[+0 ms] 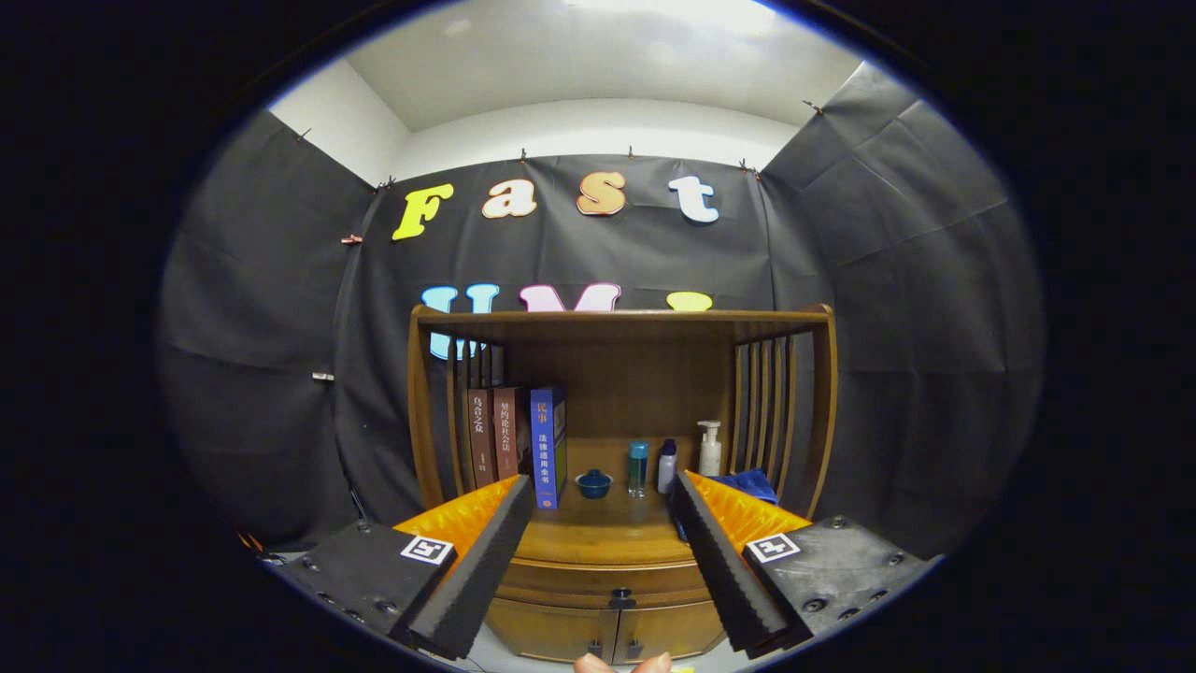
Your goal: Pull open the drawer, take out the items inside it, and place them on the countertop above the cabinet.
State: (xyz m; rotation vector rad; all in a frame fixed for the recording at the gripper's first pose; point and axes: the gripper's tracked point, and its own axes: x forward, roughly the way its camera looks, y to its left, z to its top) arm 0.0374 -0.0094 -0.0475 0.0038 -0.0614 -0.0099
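Observation:
A wooden cabinet [617, 598] stands ahead of me against the booth wall. Its drawer [612, 583] sits just under the countertop [607, 535], shut, with a small dark knob [620, 593] at its middle. Below it are two doors [570, 636]. My gripper [600, 495] is open, with nothing between its fingers, and it hovers some way in front of the cabinet. The drawer shows low between the two fingers. What lies inside the drawer is hidden.
On the countertop, under a wooden shelf frame [619, 320], stand three books [517, 439], a small blue bowl [593, 483], a teal bottle [637, 467], a white bottle [666, 465], a pump bottle [710, 449] and a blue cloth [753, 484]. A person's fingertips [621, 664] show lowest down.

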